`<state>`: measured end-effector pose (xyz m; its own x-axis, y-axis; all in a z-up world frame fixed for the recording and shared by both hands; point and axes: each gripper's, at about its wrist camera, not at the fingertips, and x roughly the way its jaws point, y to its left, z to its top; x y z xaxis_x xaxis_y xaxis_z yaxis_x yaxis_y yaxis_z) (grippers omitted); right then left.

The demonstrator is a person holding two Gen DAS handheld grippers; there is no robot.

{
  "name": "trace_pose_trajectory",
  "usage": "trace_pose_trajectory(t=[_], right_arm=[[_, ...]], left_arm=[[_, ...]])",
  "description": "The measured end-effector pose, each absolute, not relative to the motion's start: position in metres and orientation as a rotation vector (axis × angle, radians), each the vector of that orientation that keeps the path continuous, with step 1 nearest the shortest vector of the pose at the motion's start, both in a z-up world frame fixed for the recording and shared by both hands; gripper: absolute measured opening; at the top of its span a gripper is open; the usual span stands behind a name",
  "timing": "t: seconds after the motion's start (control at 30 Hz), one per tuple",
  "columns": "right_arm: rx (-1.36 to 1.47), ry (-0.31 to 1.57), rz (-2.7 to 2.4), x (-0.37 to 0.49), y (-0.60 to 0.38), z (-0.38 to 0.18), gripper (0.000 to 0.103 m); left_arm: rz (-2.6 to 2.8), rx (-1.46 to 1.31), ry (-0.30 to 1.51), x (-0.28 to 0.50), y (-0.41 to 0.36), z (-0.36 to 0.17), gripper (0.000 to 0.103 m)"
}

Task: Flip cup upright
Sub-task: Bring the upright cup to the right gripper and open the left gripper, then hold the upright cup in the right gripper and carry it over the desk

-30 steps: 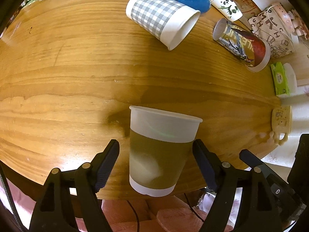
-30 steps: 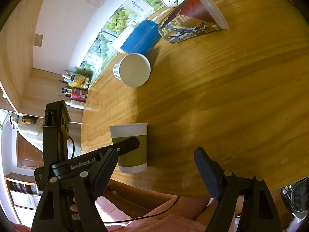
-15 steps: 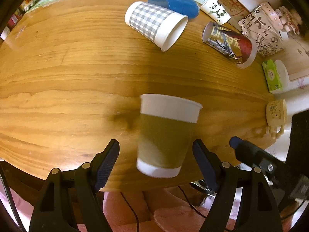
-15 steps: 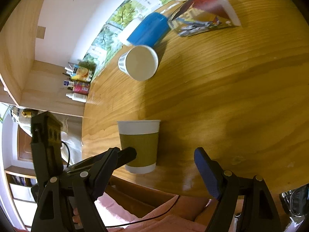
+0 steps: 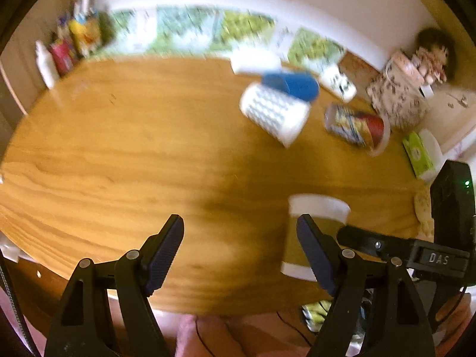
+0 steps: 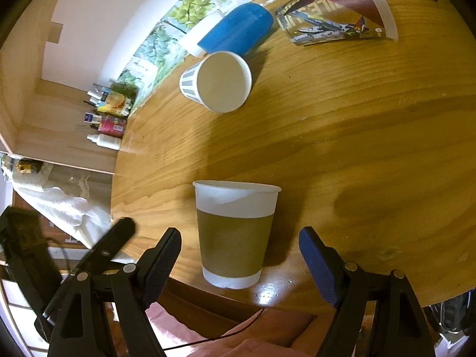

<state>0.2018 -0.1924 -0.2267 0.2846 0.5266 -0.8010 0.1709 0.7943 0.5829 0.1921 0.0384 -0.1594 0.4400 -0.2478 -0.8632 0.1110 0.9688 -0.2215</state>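
Black, with blue-ribbed pads, the right gripper (image 6: 239, 260) stands wide apart and holds nothing; the brown-sleeved paper cup (image 6: 235, 232) stands upright between its fingers, touching neither, with open room on both sides; this cup sits close to the near edge of the wooden table (image 6: 372, 148). The left gripper (image 5: 241, 250) is likewise spread wide and empty, the cup just beyond its right finger, outside the gap; bare wood lies ahead of it. Beyond the cup, well apart, a checked cup (image 6: 215, 81) lies on its side; farther from the cup a blue cup (image 6: 238, 29) and a printed cup (image 6: 336, 20) also lie tipped near the table's far edge.
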Motion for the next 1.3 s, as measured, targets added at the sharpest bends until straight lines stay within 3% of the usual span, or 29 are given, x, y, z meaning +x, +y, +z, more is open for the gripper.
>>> trace_pose_trajectory(t=[0.17, 0.47, 1.03, 1.2, 1.3], right_arm=[[0.666, 1.302, 0.223, 0.206, -0.189, -0.231, 0.082], [0.68, 1.335, 0.174, 0.217, -0.172, -0.238, 0.082], [0.597, 1.384, 0.121, 0.25, -0.133, -0.245, 0.082], [0.58, 1.397, 0.103, 0.253, -0.129, -0.246, 0.07], [0.585, 1.393, 0.099, 0.252, -0.128, -0.246, 0.069]], left_arm=[[-0.167, -0.072, 0.903, 0.185, 0.051, -0.142, 0.081], [-0.22, 0.052, 0.744, 0.179, 0.055, -0.128, 0.081], [-0.37, 0.042, 0.72, 0.187, 0.071, -0.129, 0.081], [-0.393, 0.044, 0.733, 0.196, 0.073, -0.131, 0.081], [-0.413, 0.053, 0.741, 0.201, 0.072, -0.132, 0.081]])
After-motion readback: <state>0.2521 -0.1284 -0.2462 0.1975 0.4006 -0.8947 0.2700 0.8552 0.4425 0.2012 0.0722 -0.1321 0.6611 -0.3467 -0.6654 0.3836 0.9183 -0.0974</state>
